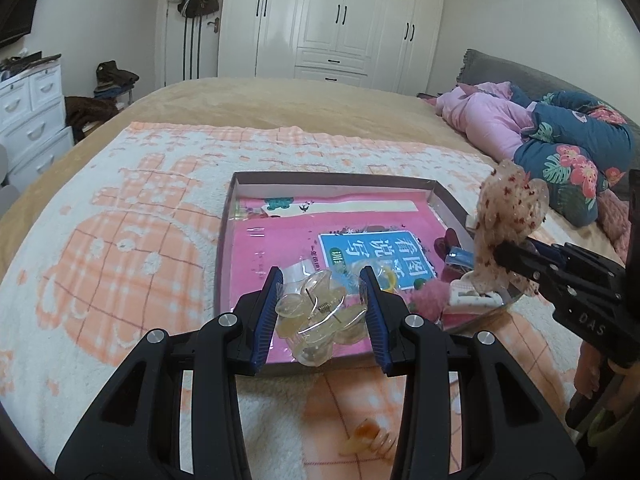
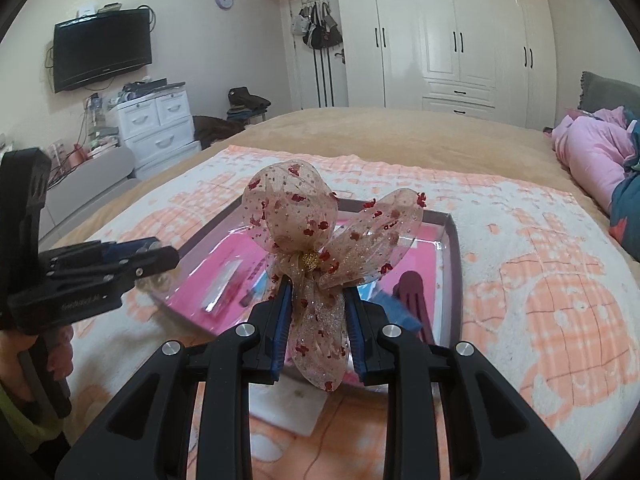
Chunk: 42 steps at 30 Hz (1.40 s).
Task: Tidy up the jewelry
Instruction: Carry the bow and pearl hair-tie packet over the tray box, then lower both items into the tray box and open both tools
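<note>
My left gripper (image 1: 322, 280) is shut on a clear yellowish hair claw clip (image 1: 320, 314) in a plastic wrap, held above the near edge of a shallow box (image 1: 230, 216) lined with a pink book. My right gripper (image 2: 318, 292) is shut on a sheer beige bow with red specks (image 2: 320, 232) and holds it above the box (image 2: 454, 240). In the left wrist view the bow (image 1: 506, 216) and right gripper (image 1: 504, 254) hang over the box's right side. In the box lie a maroon clip (image 2: 416, 296) and a blue clip (image 1: 460, 258).
The box rests on a white and orange towel (image 1: 120, 240) spread over a bed. An orange claw clip (image 1: 366, 442) lies on the towel near me. Pink and blue bedding (image 1: 540, 128) is piled at the right. A white drawer unit (image 2: 156, 128) stands left.
</note>
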Each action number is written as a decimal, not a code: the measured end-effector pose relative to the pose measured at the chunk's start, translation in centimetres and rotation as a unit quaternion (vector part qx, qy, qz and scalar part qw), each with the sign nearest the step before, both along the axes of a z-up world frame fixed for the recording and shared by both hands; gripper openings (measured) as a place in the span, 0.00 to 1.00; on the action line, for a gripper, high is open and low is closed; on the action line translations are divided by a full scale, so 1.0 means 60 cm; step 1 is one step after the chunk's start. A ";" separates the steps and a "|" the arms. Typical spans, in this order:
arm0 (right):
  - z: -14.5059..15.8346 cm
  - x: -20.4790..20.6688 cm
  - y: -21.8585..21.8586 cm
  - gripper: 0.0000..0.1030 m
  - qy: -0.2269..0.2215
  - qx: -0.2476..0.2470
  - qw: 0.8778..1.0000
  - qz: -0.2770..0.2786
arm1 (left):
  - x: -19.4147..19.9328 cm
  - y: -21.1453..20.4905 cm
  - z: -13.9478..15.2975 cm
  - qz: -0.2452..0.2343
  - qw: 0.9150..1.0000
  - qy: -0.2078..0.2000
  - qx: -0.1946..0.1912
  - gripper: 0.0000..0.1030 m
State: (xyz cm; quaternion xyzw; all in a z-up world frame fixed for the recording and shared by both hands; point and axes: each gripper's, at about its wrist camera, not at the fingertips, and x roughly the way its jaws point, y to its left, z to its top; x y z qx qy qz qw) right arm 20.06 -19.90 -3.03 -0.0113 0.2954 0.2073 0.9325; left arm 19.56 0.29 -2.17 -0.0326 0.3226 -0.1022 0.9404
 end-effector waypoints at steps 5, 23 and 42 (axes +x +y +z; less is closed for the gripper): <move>0.001 0.028 -0.004 0.24 0.005 0.003 1.000 -0.002 | 0.018 -0.012 -0.008 -0.001 1.000 0.007 0.003 0.30; -0.048 0.098 0.002 0.30 0.053 -0.004 0.999 0.002 | 0.062 -0.041 -0.045 -0.009 0.999 0.034 0.014 0.31; -0.029 0.041 -0.040 0.70 0.021 0.017 0.999 -0.043 | 0.038 -0.040 -0.034 -0.002 1.000 0.017 0.012 0.43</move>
